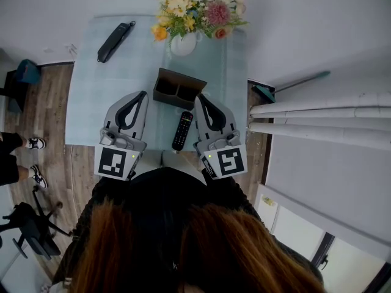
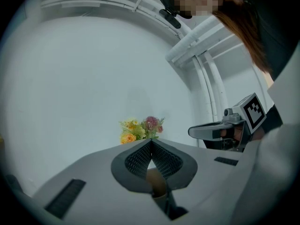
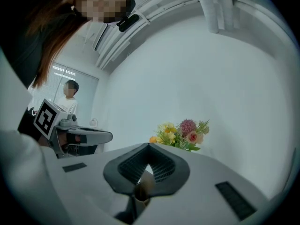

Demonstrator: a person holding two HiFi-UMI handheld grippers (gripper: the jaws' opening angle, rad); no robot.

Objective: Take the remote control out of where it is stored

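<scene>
Since the remote control (image 1: 182, 130) already lay flat on the counter (image 1: 91, 102) just in front of the brown holder (image 1: 178, 88), between the left tongs (image 1: 143, 94) and right tongs (image 1: 198, 97), both closed on nothing, the step looked done; the sound course was lifting both away without nudging it.

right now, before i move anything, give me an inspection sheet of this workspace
surface: table under a pale cloth
job's things: remote control lies flat on the table in front of the brown holder, outside it; nothing seen sticking out of its two slots
clutter: flower vase behind the holder; long black object at the far left
grippers: left claw and right claw both shut and empty, one on each side of the remote control
cables: nothing seen
surroundings: white wall, wooden floor, white pipes on the right, a bystander's feet on the left
</scene>
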